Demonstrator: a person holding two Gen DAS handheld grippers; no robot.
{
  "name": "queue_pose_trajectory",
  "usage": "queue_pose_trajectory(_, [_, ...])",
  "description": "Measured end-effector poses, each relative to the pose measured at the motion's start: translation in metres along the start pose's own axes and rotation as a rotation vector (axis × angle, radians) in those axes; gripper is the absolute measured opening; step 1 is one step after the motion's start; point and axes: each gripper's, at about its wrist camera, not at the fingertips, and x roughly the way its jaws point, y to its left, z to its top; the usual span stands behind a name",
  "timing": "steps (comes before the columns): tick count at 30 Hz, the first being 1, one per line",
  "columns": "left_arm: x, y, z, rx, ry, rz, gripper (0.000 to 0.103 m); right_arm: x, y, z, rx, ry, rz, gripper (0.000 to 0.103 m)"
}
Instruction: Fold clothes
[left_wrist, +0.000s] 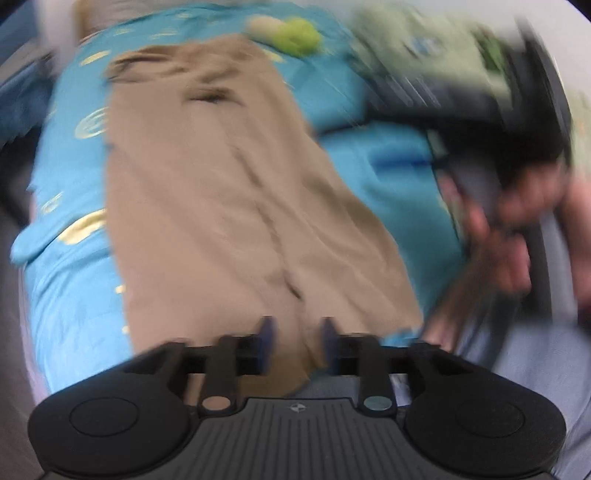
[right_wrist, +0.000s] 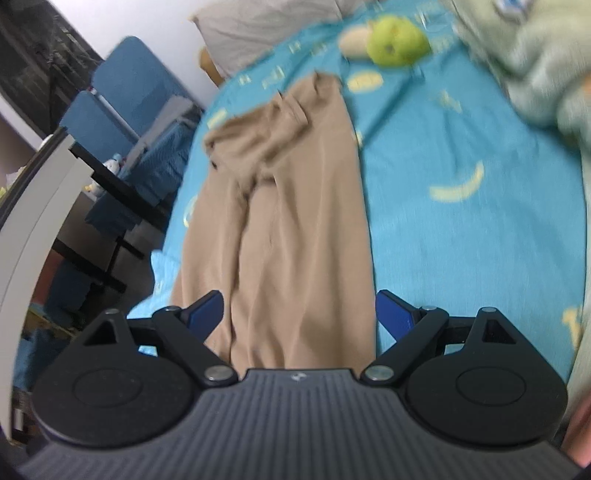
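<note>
Trousers (right_wrist: 280, 221) lie lengthwise on the bed sheet (right_wrist: 461, 229), ready for folding. My left gripper (left_wrist: 295, 334) hangs half-parted and empty above them; my right gripper (right_wrist: 299, 314) gapes wide, straddling the cloth.

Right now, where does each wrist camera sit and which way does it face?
Left wrist: on the left gripper, tilted down along the tan trousers; jaws apart, a blurred hand at right.
Right wrist: on the right gripper, jaws wide open, over the trousers' near end.
Shared: trousers, blue bedsheet, green plush toy.
</note>
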Motion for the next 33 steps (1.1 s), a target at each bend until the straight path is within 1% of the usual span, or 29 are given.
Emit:
queue_pose_trajectory(1, [-0.004, 0.013, 0.000, -0.064, -0.025, 0.002, 0.059, 0.001, -0.004, -0.004, 0.025, 0.025, -0.003, 0.090])
queue_pose_trajectory(3, [-0.006, 0.047, -0.002, -0.244, -0.059, 0.034, 0.063, 0.003, -0.010, -0.010, 0.072, 0.067, -0.014, 0.090])
queue_pose_trajectory(4, [-0.006, 0.063, -0.003, -0.335, -0.074, 0.052, 0.065, 0.003, -0.011, -0.012, 0.082, 0.076, -0.027, 0.090])
queue_pose_trajectory(5, [-0.005, 0.078, -0.007, -0.420, -0.085, 0.077, 0.065, 0.003, -0.011, -0.014, 0.082, 0.079, -0.047, 0.090])
queue_pose_trajectory(6, [-0.005, 0.089, -0.010, -0.463, -0.098, 0.093, 0.066, 0.003, -0.011, -0.016, 0.082, 0.083, -0.068, 0.090])
queue_pose_trajectory(7, [-0.002, 0.097, -0.013, -0.494, -0.091, 0.104, 0.069, 0.004, -0.012, -0.018, 0.083, 0.090, -0.094, 0.090])
queue_pose_trajectory(8, [0.002, 0.104, -0.016, -0.525, -0.078, 0.112, 0.070, 0.005, -0.011, -0.020, 0.083, 0.093, -0.131, 0.090])
queue_pose_trajectory(9, [0.009, 0.109, -0.016, -0.553, -0.040, 0.105, 0.070, 0.006, -0.011, -0.023, 0.082, 0.099, -0.166, 0.090])
queue_pose_trajectory(11, [0.015, 0.113, -0.017, -0.569, 0.002, 0.081, 0.070, 0.012, -0.015, -0.028, 0.112, 0.157, -0.153, 0.090])
queue_pose_trajectory(12, [0.013, 0.113, -0.017, -0.557, 0.003, 0.086, 0.071, 0.016, -0.016, -0.030, 0.128, 0.187, -0.145, 0.090])
queue_pose_trajectory(14, [0.014, 0.110, -0.017, -0.544, 0.030, 0.092, 0.071, 0.020, -0.011, -0.035, 0.104, 0.223, -0.147, 0.092])
queue_pose_trajectory(15, [0.015, 0.108, -0.018, -0.537, 0.047, 0.089, 0.070, 0.021, -0.004, -0.038, 0.053, 0.241, -0.165, 0.092])
queue_pose_trajectory(17, [0.013, 0.102, -0.020, -0.512, 0.078, 0.069, 0.069, 0.024, 0.006, -0.043, -0.011, 0.290, -0.179, 0.093])
queue_pose_trajectory(18, [0.013, 0.099, -0.022, -0.502, 0.096, 0.052, 0.066, 0.026, 0.010, -0.046, -0.042, 0.314, -0.186, 0.093])
queue_pose_trajectory(19, [0.013, 0.095, -0.024, -0.490, 0.113, 0.038, 0.060, 0.025, 0.014, -0.050, -0.053, 0.340, -0.183, 0.093])
queue_pose_trajectory(20, [0.013, 0.091, -0.025, -0.470, 0.128, 0.040, 0.055, 0.025, 0.018, -0.054, -0.062, 0.366, -0.181, 0.093])
queue_pose_trajectory(21, [0.012, 0.086, -0.026, -0.450, 0.141, 0.044, 0.043, 0.025, 0.023, -0.060, -0.082, 0.398, -0.174, 0.093])
queue_pose_trajectory(22, [0.014, 0.080, -0.028, -0.435, 0.148, 0.050, 0.027, 0.025, 0.029, -0.065, -0.103, 0.431, -0.166, 0.093])
queue_pose_trajectory(23, [0.016, 0.075, -0.030, -0.424, 0.153, 0.053, 0.019, 0.024, 0.036, -0.073, -0.145, 0.450, -0.166, 0.093])
queue_pose_trajectory(24, [0.014, 0.073, -0.031, -0.421, 0.150, 0.057, 0.006, 0.023, 0.044, -0.081, -0.188, 0.467, -0.167, 0.092])
queue_pose_trajectory(25, [0.009, 0.072, -0.032, -0.425, 0.130, 0.057, 0.004, 0.021, 0.050, -0.085, -0.219, 0.469, -0.174, 0.091])
queue_pose_trajectory(26, [0.004, 0.071, -0.033, -0.429, 0.109, 0.058, 0.004, 0.019, 0.056, -0.090, -0.250, 0.470, -0.182, 0.081])
queue_pose_trajectory(27, [-0.001, 0.070, -0.034, -0.432, 0.089, 0.058, 0.003, 0.017, 0.062, -0.094, -0.280, 0.470, -0.189, 0.066])
queue_pose_trajectory(28, [-0.007, 0.069, -0.035, -0.436, 0.064, 0.057, 0.003, 0.014, 0.062, -0.094, -0.290, 0.454, -0.205, 0.056])
queue_pose_trajectory(29, [-0.017, 0.067, -0.037, -0.441, 0.021, 0.050, 0.003, 0.010, 0.062, -0.093, -0.299, 0.437, -0.221, 0.032])
queue_pose_trajectory(30, [-0.029, 0.065, -0.038, -0.448, -0.023, 0.043, 0.003, 0.002, 0.058, -0.088, -0.274, 0.407, -0.216, 0.012])
queue_pose_trajectory(32, [-0.053, 0.063, -0.041, -0.478, -0.108, 0.010, 0.003, -0.015, 0.049, -0.077, -0.222, 0.345, -0.204, 0.009])
queue_pose_trajectory(33, [-0.065, 0.063, -0.042, -0.498, -0.149, -0.010, 0.002, -0.029, 0.049, -0.072, -0.229, 0.292, -0.196, 0.009])
